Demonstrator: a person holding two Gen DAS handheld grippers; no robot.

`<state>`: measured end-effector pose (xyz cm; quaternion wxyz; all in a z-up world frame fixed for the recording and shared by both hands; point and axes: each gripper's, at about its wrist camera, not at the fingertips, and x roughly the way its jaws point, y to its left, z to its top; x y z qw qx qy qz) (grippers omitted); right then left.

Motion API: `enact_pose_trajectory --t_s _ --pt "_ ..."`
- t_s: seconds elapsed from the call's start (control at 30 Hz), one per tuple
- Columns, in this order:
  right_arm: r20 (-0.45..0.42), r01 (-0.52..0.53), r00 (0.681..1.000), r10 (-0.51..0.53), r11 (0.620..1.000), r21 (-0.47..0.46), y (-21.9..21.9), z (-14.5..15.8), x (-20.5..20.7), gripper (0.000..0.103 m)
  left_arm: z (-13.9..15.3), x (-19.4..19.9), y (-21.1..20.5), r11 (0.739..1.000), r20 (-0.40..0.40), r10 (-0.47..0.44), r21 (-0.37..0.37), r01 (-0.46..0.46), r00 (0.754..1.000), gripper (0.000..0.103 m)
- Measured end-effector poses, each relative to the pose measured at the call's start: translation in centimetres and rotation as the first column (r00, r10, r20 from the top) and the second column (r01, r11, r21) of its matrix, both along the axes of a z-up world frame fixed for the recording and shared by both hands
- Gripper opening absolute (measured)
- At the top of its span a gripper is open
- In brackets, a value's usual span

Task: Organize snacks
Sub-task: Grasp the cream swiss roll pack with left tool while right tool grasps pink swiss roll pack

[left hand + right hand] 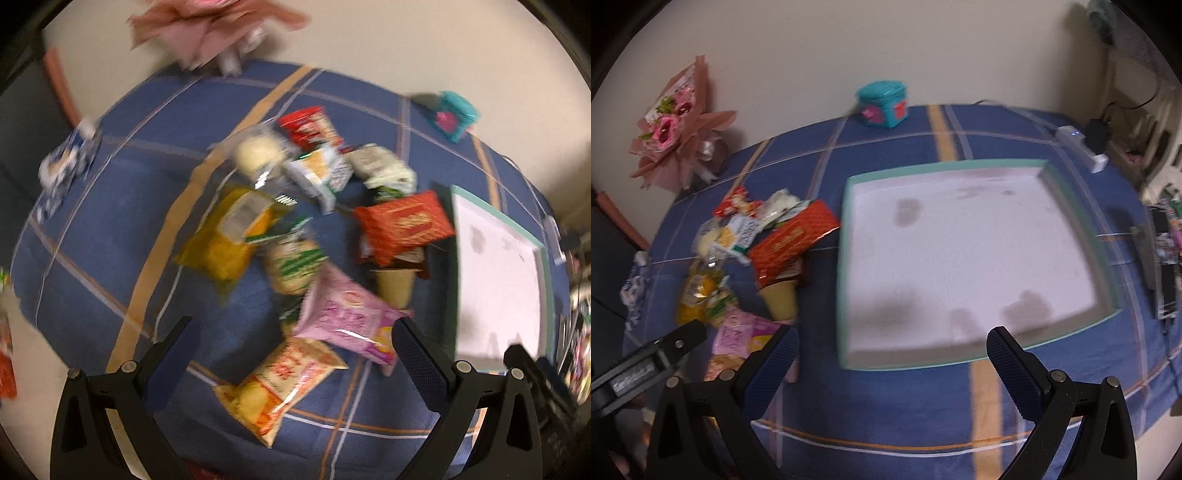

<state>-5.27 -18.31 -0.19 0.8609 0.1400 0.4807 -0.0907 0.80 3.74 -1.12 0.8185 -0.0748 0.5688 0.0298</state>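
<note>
Both grippers are hanging above the blue plaid cloth (886, 406) w/ jaws spread apart and nothing between them. The left gripper (291, 332) is hovering over the near edge of the snack pile, probably lining up a first pick; the right gripper (892, 341) is sitting over the near rim of the tray (846, 236), likely waiting to receive or steady things.

Snacks are lying in a loose heap on the cloth, just left of the tray, none in it yet, so sorting looks barely begun. Nearest the left gripper: an orange-yellow chip bag (280, 384) and a pink packet (343, 317) overlapping it. Farther back: a yellow bag (225, 236), a green-and-white packet (295, 266), a red packet (404, 225) resting on top of a pudding cup (393, 286), plus a red-topped box (306, 123) and other wrappers, too blurred to ID.

The tray is empty, white inside w/ grey smudges, teal rim, placed close beside the pile, presumably so transfers are short. A teal tin (884, 103) is standing at the far edge, a bouquet (674, 125) at the far left corner; both well apart from the pile.
</note>
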Motion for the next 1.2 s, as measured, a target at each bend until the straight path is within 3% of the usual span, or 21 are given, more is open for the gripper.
enact_pose_trajectory --t_s 0.2,0.53,0.67,0.83,0.97,1.07,1.2 --pt "-0.064 -0.134 0.989 0.136 0.991 0.027 4.1 -1.3 2.2 0.103 -1.5 0.1 3.1 0.989 -0.063 0.131 -0.059 -0.135 0.989 0.103" --pt "-0.155 -0.344 0.928 0.339 0.939 -0.011 10.8 -4.7 5.3 0.103 -4.5 0.3 7.4 0.945 -0.175 0.304 -0.067 -0.32 0.936 0.103" --pt "-0.179 -0.391 0.907 0.381 0.92 -0.021 12.0 -5.8 6.2 0.103 -5.4 0.1 8.4 0.933 -0.197 0.332 -0.076 -0.352 0.922 0.103" --pt "-0.19 -0.429 0.89 0.414 0.902 -0.047 13.5 -6.9 7.3 0.1 -5.9 0.0 8.9 0.934 -0.205 0.325 -0.085 -0.348 0.923 0.103" --pt "-0.186 -0.457 0.879 0.438 0.887 -0.069 14.7 -7.6 8.6 0.093 -5.8 -0.4 8.8 0.935 -0.205 0.32 -0.091 -0.344 0.925 0.103" --pt "-0.204 -0.453 0.878 0.432 0.889 -0.065 14.8 -8.0 8.7 0.074 -5.2 -0.4 8.1 0.937 -0.205 0.31 -0.099 -0.334 0.928 0.103" --pt "-0.195 -0.416 0.894 0.403 0.909 -0.026 13.7 -7.8 8.3 0.056 -4.6 -0.7 6.8 0.947 -0.208 0.269 -0.123 -0.298 0.94 0.103"
